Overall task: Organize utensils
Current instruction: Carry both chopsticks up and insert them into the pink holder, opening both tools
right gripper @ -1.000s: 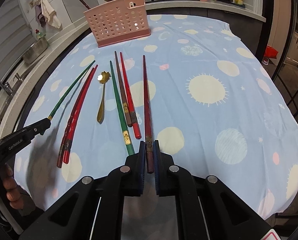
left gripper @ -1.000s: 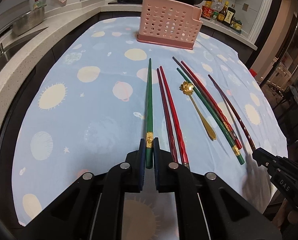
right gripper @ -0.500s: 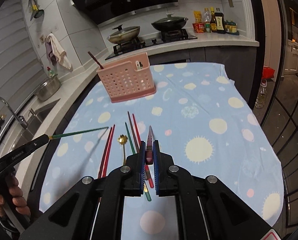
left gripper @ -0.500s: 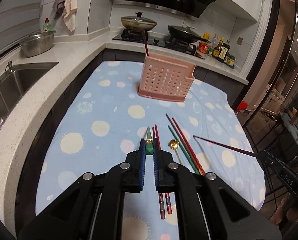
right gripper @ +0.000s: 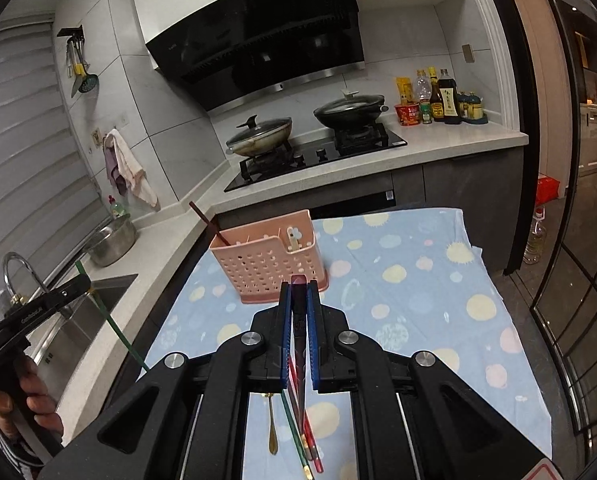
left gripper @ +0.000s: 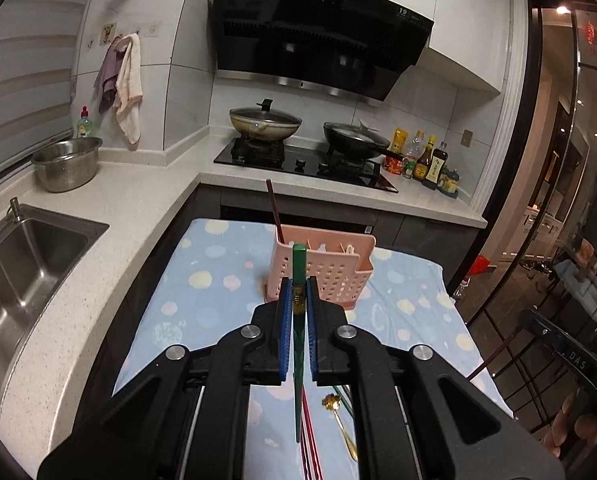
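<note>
My left gripper (left gripper: 297, 286) is shut on a green chopstick (left gripper: 298, 268), held upright with its thin end hanging below. It also shows in the right wrist view (right gripper: 110, 320). My right gripper (right gripper: 298, 290) is shut on a dark red chopstick (right gripper: 298, 320), also raised off the table. The pink perforated utensil holder (left gripper: 324, 272) (right gripper: 266, 264) stands ahead of both grippers with one dark chopstick (left gripper: 274, 212) leaning in it. A gold spoon (right gripper: 272, 424) and several red and green chopsticks (right gripper: 306, 436) lie on the blue dotted tablecloth (left gripper: 210, 292) below the grippers.
A steel sink (left gripper: 22, 272) and a metal bowl (left gripper: 66, 162) are on the counter at left. A stove with two pans (left gripper: 306, 132) and sauce bottles (left gripper: 426, 160) lie behind the table. A glass door (right gripper: 570, 280) is at right.
Both grippers have lifted their chopsticks off the tablecloth and tilted upward, so the chopsticks now hang from the jaws high above the table, facing the pink holder.
</note>
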Motion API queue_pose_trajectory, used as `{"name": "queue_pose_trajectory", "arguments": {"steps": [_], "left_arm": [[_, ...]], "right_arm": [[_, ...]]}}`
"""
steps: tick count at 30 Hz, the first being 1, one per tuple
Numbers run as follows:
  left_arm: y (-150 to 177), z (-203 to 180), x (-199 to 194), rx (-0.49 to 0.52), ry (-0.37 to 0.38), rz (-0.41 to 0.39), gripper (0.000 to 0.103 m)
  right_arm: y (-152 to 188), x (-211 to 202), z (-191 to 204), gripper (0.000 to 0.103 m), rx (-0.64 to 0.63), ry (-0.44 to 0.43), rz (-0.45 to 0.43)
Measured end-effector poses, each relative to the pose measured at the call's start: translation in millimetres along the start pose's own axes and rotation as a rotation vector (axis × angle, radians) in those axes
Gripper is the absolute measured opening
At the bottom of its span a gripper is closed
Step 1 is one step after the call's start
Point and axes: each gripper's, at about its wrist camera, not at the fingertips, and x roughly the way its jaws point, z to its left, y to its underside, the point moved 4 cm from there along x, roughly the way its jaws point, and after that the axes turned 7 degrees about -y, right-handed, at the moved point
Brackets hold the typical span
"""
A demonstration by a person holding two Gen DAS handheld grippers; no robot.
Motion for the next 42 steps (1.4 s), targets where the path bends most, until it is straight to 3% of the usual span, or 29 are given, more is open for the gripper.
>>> {"name": "queue_pose_trajectory", "arguments": {"steps": [15, 21, 32, 42], "left_arm": [[-123.4, -22.9, 52.1, 0.02, -0.001, -0.169, 0.007], [-158.0, -28.6, 88.0, 0.014, 0.002, -0.213, 0.007], [-138.0, -23.2, 174.0, 0.009, -0.014, -0.103, 0.007], [-114.0, -12.3, 210.3, -0.012, -0.018, -0.013, 0.008]], "right_arm": [[-129.5, 61.6, 16.4, 0.007, -0.009, -0.063, -0.181], [-162.3, 103.4, 24.5, 0.007, -0.005, -0.078, -0.217], [-154.5, 190.3, 26.3, 0.007, -0.019, -0.067, -0.112], [-122.2, 230.7, 23.8, 0.008, -0.033, -0.039, -0.017]]}}
